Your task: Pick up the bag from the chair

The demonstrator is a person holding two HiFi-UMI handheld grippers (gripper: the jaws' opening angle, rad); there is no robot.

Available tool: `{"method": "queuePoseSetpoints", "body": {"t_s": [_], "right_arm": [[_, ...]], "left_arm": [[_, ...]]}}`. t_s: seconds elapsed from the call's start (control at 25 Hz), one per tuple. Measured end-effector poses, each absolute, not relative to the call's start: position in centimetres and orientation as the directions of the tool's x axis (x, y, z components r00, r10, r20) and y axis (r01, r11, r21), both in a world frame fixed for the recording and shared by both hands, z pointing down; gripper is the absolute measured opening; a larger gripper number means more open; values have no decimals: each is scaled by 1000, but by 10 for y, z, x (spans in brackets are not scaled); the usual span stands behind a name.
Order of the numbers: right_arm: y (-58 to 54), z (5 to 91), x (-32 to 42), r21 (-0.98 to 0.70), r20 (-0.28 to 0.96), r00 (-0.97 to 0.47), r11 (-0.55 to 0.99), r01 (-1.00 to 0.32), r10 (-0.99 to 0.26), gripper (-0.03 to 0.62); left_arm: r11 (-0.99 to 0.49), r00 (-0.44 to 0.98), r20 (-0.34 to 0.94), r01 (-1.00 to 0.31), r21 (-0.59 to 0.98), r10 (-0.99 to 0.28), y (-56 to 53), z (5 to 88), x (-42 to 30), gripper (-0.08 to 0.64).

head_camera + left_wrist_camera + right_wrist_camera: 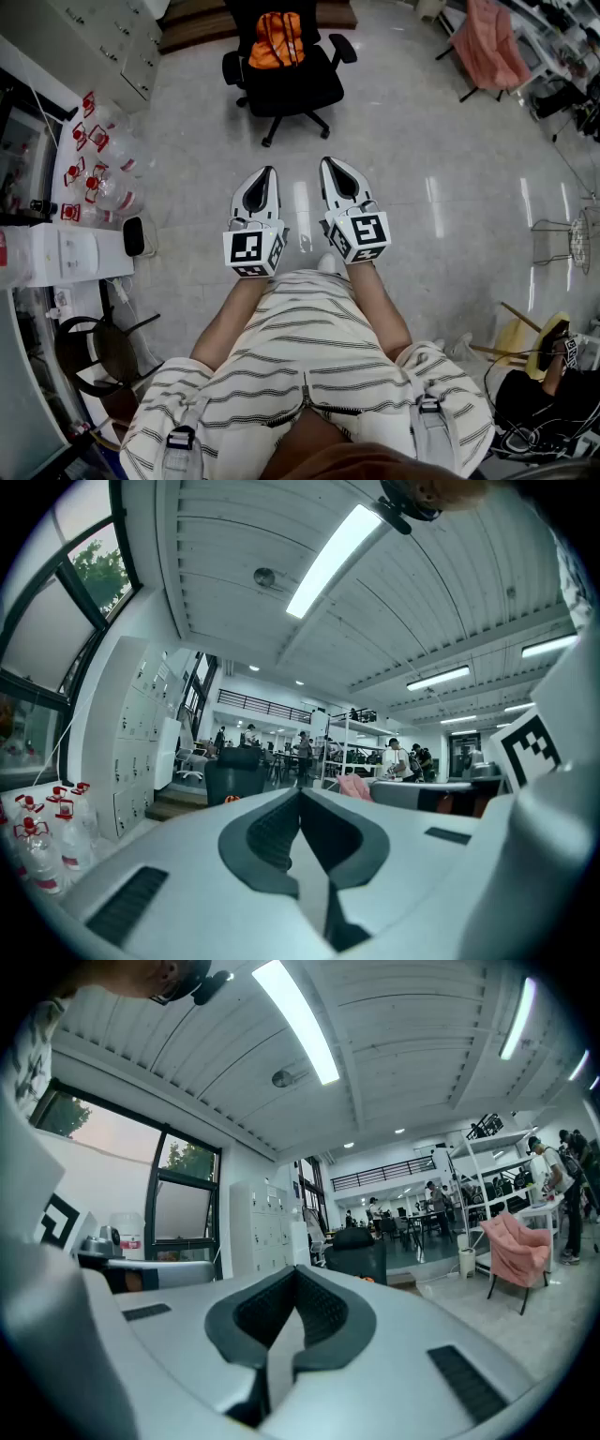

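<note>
An orange bag (277, 39) rests against the backrest of a black office chair (291, 84) at the far side of the floor. My left gripper (269, 172) and right gripper (327, 162) are held side by side near the person's body, well short of the chair, tips pointing toward it. Both are shut with nothing between the jaws. The left gripper view shows its closed tip (300, 790) and the chair (234, 782) far off, with a sliver of orange bag (232, 799). The right gripper view shows its closed tip (296, 1268) and the chair (357, 1254) in the distance.
Several red-capped water bottles (94, 173) stand along the left wall by a white cabinet (108, 42). A black stool (98, 352) is at the lower left. A chair draped in pink cloth (492, 42) stands at the upper right, and a wire stool (562, 239) at the right.
</note>
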State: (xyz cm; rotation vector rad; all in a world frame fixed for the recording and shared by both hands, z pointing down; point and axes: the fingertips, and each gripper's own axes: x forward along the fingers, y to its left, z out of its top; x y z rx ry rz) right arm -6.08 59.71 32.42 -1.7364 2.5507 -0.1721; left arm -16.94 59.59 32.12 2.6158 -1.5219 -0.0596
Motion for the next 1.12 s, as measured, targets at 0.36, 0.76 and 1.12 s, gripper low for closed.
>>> {"method": "queuePoseSetpoints", "body": {"t_s": [0.36, 0.76, 1.12], "right_arm": [[592, 328, -29, -134, 13, -405, 399, -907, -914, 18], [569, 327, 37, -162, -5, -441, 436, -885, -897, 18], [546, 353, 67, -215, -4, -444, 434, -875, -896, 18]], "left_arm": [[-480, 487, 49, -870, 114, -872, 594, 332, -130, 23], [-449, 459, 69, -885, 120, -886, 580, 339, -61, 23], [-448, 453, 106, -891, 75, -885, 565, 357, -30, 23]]}}
